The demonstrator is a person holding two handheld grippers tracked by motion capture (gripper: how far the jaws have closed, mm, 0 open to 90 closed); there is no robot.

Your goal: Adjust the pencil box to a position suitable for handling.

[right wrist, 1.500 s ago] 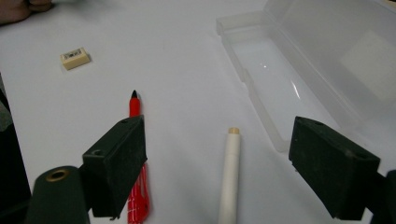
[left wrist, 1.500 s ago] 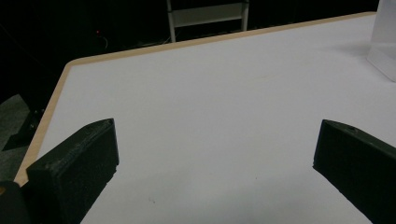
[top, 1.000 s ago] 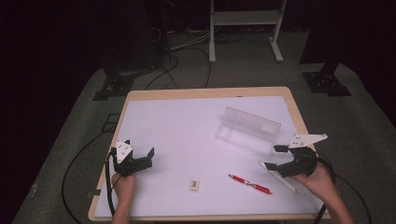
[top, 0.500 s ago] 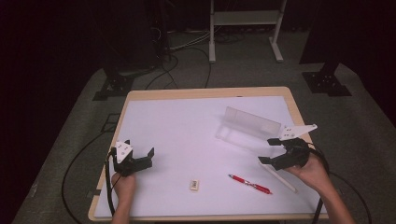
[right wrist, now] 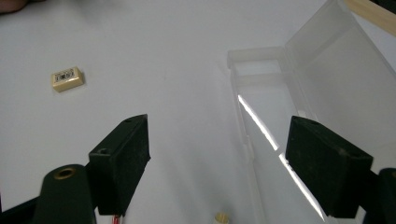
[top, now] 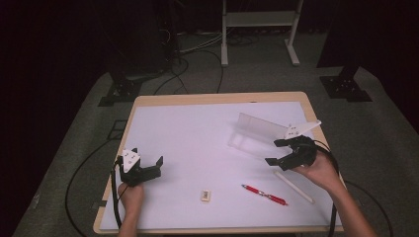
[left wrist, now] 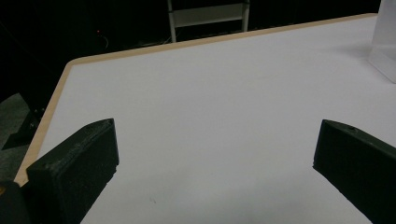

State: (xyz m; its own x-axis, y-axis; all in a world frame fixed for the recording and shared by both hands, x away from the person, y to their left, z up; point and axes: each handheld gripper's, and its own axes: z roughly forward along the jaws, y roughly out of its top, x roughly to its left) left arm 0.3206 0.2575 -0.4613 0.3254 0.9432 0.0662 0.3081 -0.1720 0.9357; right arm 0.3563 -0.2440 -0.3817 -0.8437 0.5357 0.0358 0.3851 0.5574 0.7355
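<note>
A: Report the state of each hand-held gripper.

B: The right hand-held gripper [top: 279, 152] has its jaws spread wide with nothing between them. It hovers just beside the near edge of the clear plastic box [top: 257, 132], which lies on the right half of the bench [top: 188, 128] with its lid standing up. The left hand-held gripper [top: 154, 165] also has its jaws wide apart and empty, low over the bench near the left edge.

A: What lies near the right one?

B: A red pen [top: 264, 194] and a white stick [top: 294, 187] lie on the bench just beside it, toward the person. A small eraser [top: 205, 195] lies between the two grippers, near the front edge.
</note>
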